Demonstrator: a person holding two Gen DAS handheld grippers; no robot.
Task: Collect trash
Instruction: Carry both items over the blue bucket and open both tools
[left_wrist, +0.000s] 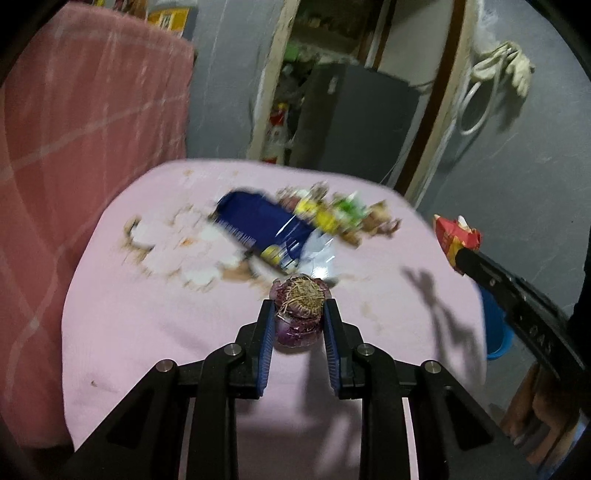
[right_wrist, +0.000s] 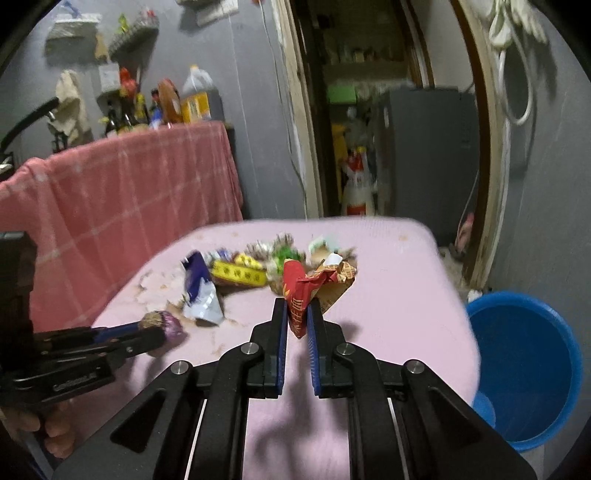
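Note:
My left gripper (left_wrist: 300, 310) is shut on a purple onion piece (left_wrist: 300, 304) with a dry root tuft, held above the pink table (left_wrist: 166, 332). It also shows in the right wrist view (right_wrist: 162, 328). My right gripper (right_wrist: 297, 312) is shut on a crumpled red wrapper (right_wrist: 300, 291), also seen at the right of the left wrist view (left_wrist: 456, 236). A trash pile lies mid-table: a blue packet (left_wrist: 262, 225), yellow and green wrappers (left_wrist: 328, 212), white peel scraps (left_wrist: 177, 243). A blue bucket (right_wrist: 524, 365) stands on the floor to the table's right.
A pink checked cloth (right_wrist: 129, 206) covers a counter at the left, with bottles (right_wrist: 184, 99) on it. A doorway with a grey cabinet (right_wrist: 424, 155) lies beyond the table. A white hose (left_wrist: 476, 107) hangs on the right wall.

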